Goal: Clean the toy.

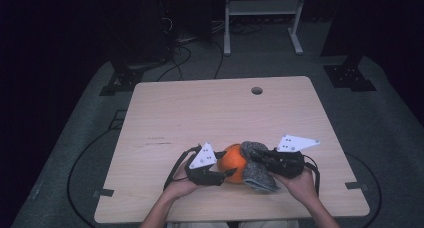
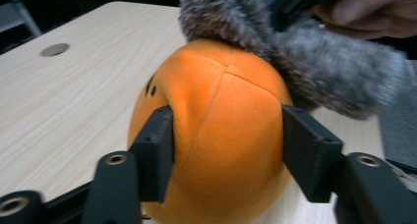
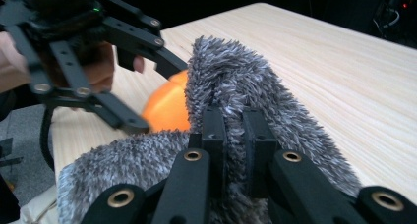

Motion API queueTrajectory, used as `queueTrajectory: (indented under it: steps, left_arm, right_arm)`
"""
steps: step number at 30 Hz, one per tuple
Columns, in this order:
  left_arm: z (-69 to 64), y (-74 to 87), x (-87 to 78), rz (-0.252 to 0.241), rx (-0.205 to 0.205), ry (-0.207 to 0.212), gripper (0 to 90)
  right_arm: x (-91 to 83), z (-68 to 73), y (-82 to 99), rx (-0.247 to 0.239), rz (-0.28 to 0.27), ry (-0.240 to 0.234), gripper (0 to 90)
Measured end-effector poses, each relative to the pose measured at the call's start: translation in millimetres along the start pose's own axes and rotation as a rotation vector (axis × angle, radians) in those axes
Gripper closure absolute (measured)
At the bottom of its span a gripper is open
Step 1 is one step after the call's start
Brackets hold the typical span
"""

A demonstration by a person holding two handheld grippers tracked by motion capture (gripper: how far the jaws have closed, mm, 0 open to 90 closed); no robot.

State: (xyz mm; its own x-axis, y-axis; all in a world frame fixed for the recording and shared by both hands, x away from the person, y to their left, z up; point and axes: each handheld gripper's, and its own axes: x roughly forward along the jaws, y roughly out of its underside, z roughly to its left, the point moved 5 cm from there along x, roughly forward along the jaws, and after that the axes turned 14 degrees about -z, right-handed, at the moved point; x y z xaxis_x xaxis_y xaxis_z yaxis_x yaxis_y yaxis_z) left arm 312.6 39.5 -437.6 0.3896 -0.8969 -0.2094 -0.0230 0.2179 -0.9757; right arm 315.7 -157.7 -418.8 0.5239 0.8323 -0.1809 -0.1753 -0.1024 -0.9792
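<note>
An orange plush ball (image 1: 232, 160) (image 2: 221, 111) lies near the table's front edge, with a grey furry cloth (image 1: 257, 174) (image 2: 319, 67) draped against its right side. My left gripper (image 1: 227, 164) (image 2: 226, 135) has a jaw on each flank of the ball, and the left pad dents the plush. My right gripper (image 1: 261, 158) (image 3: 235, 121) is shut on a fold of the grey cloth (image 3: 236, 76). In the right gripper view the left gripper (image 3: 162, 96) straddles the ball (image 3: 167, 111) just beyond the cloth. The ball's far side is hidden under the cloth.
The pale wooden table (image 1: 200, 103) has a round cable hole (image 1: 256, 90) near its far edge. A white frame (image 1: 262, 8) and cables stand on the dark floor behind. Both of the person's hands sit close together at the front edge.
</note>
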Motion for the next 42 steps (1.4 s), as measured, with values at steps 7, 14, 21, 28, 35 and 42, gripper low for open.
queueTrajectory:
  steps: [7,14,21,28,35,42]
  left_arm:
    - [2.6,13.7,10.4,0.016,0.024,-0.028,22.5]
    - [8.4,9.0,2.6,-0.001,0.018,-0.08,39.8]
    - [7.3,-0.3,0.5,0.047,0.044,-0.119,41.2]
    - [-3.1,-1.1,0.8,0.06,0.072,-0.069,41.8]
    - [7.5,7.4,11.3,0.059,-0.012,-0.095,11.3]
    - [3.2,11.4,11.7,0.034,0.011,-0.071,27.6]
  right_arm:
    - [-1.5,-4.1,5.0,-0.004,0.009,0.011,81.5]
    - [-10.0,-32.9,22.9,0.074,0.041,0.088,81.5]
    - [-6.0,1.3,-9.1,0.012,-0.05,-0.01,81.5]
    - [5.9,8.7,-1.4,-0.025,-0.011,-0.021,81.6]
    - [1.0,-2.3,5.2,-0.007,0.005,0.006,81.6]
    - [-3.0,-12.7,11.1,0.004,0.016,0.036,81.6]
